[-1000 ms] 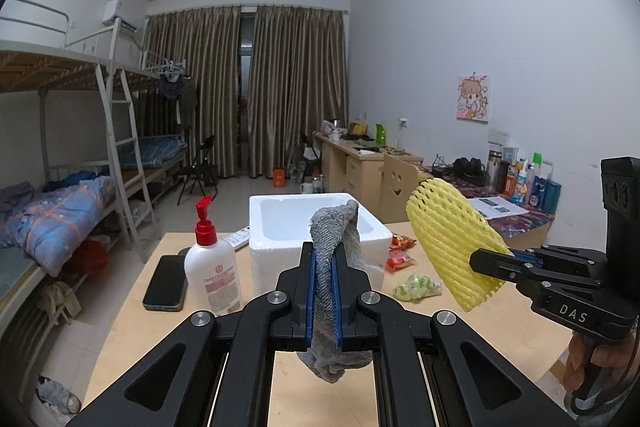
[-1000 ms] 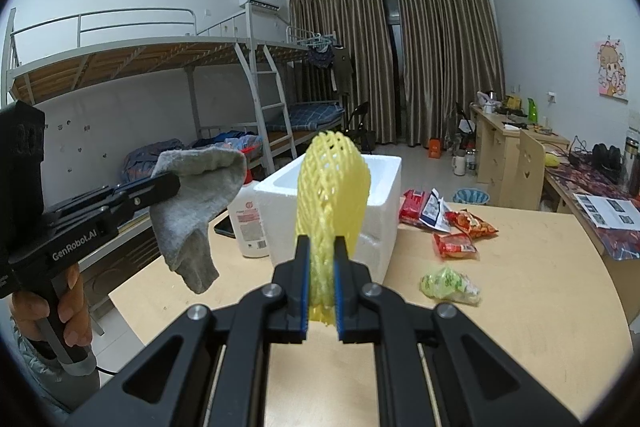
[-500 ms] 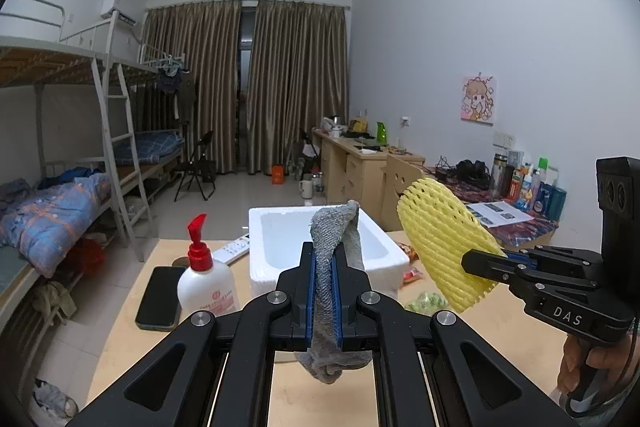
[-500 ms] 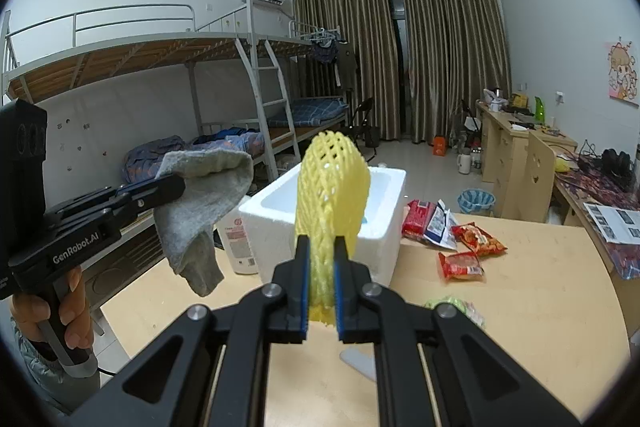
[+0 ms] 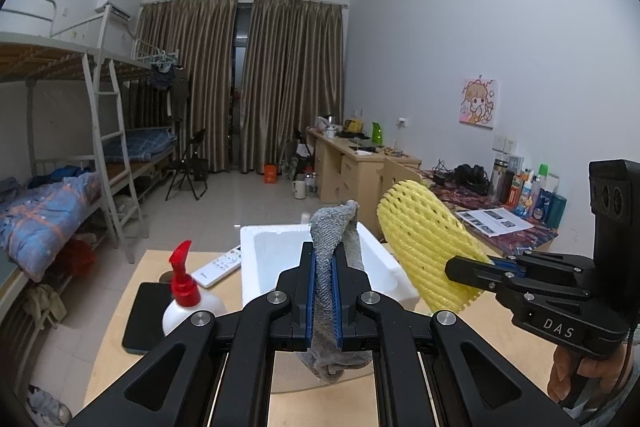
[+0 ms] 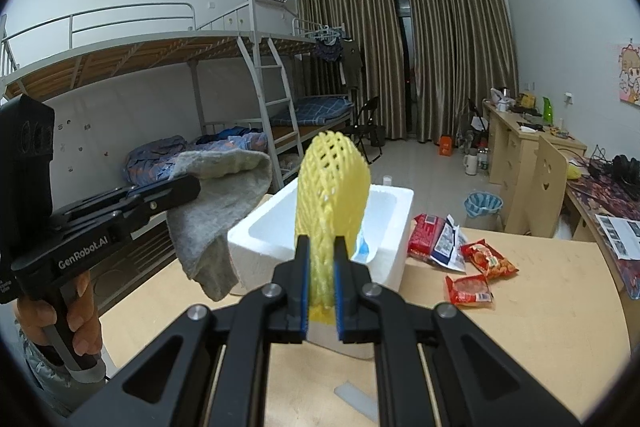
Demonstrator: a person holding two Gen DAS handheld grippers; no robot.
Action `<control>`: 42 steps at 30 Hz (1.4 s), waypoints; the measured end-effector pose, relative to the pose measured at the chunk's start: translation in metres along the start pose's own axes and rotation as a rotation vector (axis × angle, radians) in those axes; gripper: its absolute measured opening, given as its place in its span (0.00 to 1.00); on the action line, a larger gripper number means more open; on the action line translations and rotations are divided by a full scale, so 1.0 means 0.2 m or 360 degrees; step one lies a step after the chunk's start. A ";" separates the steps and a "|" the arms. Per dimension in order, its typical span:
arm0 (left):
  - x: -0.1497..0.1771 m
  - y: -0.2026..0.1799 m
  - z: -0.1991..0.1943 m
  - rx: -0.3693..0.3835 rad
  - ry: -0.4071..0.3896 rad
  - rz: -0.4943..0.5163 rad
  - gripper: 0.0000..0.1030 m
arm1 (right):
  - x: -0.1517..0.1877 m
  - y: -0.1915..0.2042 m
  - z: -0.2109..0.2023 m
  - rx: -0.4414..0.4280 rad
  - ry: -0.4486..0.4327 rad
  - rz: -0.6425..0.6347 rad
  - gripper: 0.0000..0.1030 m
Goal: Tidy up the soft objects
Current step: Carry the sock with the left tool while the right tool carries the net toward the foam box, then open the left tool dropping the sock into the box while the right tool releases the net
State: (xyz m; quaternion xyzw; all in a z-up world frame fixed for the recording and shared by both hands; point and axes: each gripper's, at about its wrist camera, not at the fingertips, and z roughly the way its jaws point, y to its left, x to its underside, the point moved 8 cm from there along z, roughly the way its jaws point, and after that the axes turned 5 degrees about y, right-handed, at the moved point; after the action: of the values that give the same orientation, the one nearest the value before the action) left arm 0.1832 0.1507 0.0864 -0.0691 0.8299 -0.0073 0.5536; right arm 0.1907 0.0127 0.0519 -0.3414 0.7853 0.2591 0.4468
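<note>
My left gripper (image 5: pixel 325 259) is shut on a grey sock (image 5: pixel 332 239), which hangs from its jaws; the sock also shows in the right wrist view (image 6: pixel 216 211). My right gripper (image 6: pixel 322 247) is shut on a yellow foam fruit net (image 6: pixel 330 187), also seen in the left wrist view (image 5: pixel 428 251). Both are held in the air just in front of an open white foam box (image 6: pixel 394 223) on the wooden table (image 6: pixel 540 307); the box also shows in the left wrist view (image 5: pixel 272 259).
Left of the box stand a red-capped pump bottle (image 5: pixel 186 291), a black phone (image 5: pixel 144 311) and a white remote (image 5: pixel 218 269). Several snack packets (image 6: pixel 460 251) lie right of the box. Bunk beds (image 6: pixel 180 67) stand to the left, desks (image 6: pixel 532 147) along the right wall.
Both grippers have moved forward and closer to the foam box, which now looks larger and nearer. Each keeps its hold on its soft object.
</note>
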 end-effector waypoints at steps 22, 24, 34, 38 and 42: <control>-0.20 0.01 0.25 0.0062 0.0000 -0.0008 0.07 | -0.13 -0.06 0.13 -0.0006 -0.0009 0.0033 0.12; -0.22 0.02 0.29 0.0063 0.0008 -0.0025 0.07 | -0.14 -0.07 0.13 -0.0002 -0.0016 0.0035 0.12; -0.24 0.01 0.44 0.0082 0.0077 -0.0026 0.07 | -0.14 -0.09 0.13 0.0001 -0.0021 0.0044 0.12; -0.21 0.01 0.50 0.0080 0.0127 -0.0030 0.07 | -0.13 -0.10 0.13 0.0006 -0.0013 0.0040 0.12; -0.18 0.02 0.54 0.0084 0.0174 -0.0044 0.07 | -0.13 -0.10 0.13 0.0009 -0.0008 0.0043 0.12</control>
State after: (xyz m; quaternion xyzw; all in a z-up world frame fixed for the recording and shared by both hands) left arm 0.2959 0.1664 0.0773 -0.0654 0.8574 -0.0406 0.5088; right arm 0.2292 0.0277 0.0607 -0.3289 0.7894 0.2637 0.4462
